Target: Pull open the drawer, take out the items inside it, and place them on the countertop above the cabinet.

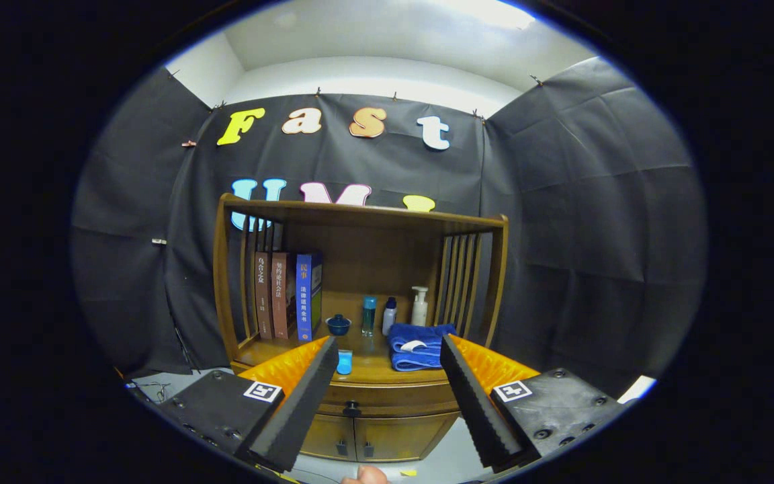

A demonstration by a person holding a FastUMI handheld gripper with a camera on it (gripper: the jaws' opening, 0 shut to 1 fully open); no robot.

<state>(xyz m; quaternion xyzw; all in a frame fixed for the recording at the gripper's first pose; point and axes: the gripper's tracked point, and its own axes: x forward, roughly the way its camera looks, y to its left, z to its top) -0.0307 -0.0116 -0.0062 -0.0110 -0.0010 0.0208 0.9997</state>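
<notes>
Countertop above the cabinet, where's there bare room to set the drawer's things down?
Bare wood on the countertop lies between the books and the blue bowl, and along the front edge left of the folded towel. Crowded at the back: three bottles stand close beside the towel. The gripper fingers are open, the drawer knob ahead between them.

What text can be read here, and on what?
"乌合之众": left brown book, spine.
"民事": blue book, top of spine; the smaller print below is blurred.
Middle brown book: blurred.
Bottles: labels too small.
Claw, open, short of the drawer: square markers, no words.
</notes>
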